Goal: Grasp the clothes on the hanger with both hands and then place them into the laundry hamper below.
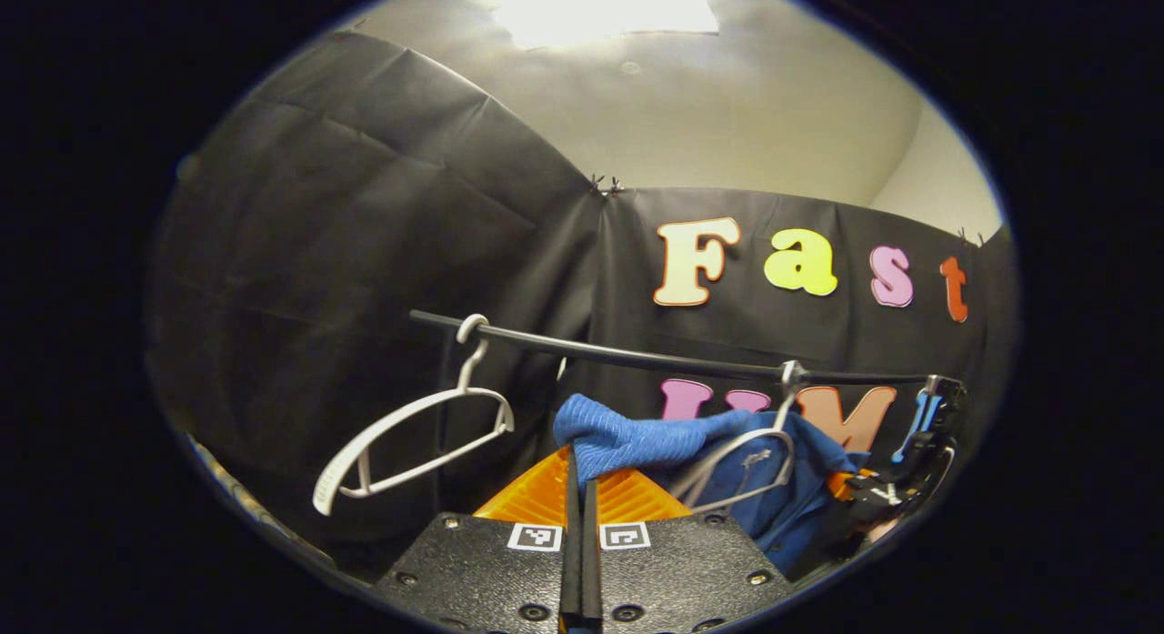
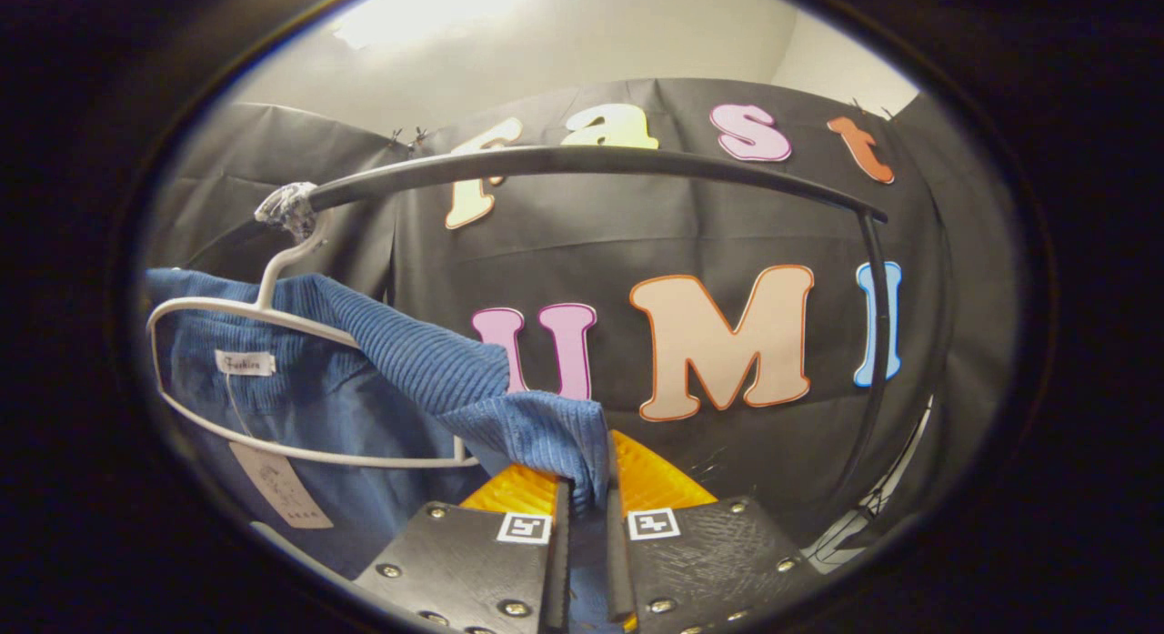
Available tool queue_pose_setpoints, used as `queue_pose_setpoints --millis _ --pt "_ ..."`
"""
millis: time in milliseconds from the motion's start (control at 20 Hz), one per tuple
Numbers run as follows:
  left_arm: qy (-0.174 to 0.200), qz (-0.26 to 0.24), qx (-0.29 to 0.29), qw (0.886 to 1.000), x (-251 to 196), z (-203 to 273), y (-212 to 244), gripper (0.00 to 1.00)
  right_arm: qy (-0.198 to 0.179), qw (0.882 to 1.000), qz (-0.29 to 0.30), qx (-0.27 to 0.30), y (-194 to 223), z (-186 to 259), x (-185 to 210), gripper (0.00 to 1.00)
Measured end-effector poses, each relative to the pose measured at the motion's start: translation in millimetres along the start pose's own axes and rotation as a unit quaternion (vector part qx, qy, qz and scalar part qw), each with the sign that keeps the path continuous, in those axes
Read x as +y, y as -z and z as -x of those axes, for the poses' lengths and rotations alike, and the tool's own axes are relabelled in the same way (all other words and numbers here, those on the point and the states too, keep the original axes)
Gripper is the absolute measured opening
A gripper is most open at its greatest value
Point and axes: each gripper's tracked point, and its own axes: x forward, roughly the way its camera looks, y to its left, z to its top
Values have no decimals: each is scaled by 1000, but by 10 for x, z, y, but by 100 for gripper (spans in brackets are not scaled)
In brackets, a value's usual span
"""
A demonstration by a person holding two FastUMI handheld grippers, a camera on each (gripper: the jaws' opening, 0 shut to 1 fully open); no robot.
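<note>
Both hand-held grippers, left [image 1: 579,488] and right [image 2: 587,502], clamp blue garment [image 2: 400,361]. Risk: fabric snags hanger [image 2: 273,379] under rail [image 2: 591,161], slips free.

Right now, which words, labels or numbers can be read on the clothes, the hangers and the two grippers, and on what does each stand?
Nothing can be read with certainty.
Neck label on the blue garment: a short word, too small.
Hang tag below it: print too blurred.
Empty hanger: marks on its arm, too small.
Square markers on the left gripper and right gripper: patterns, not words.
</note>
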Motion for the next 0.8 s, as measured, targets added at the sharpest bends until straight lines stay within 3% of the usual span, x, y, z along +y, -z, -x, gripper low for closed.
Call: queue_pose_setpoints --millis 300,800 --pt "-2 -49 9 999 126 -138 130 1 -4 1000 0 3 37 -11 50 16" --pt "63 -1 35 997 -29 -422 752 1 41 999 1 1 20 -279 -254 16"
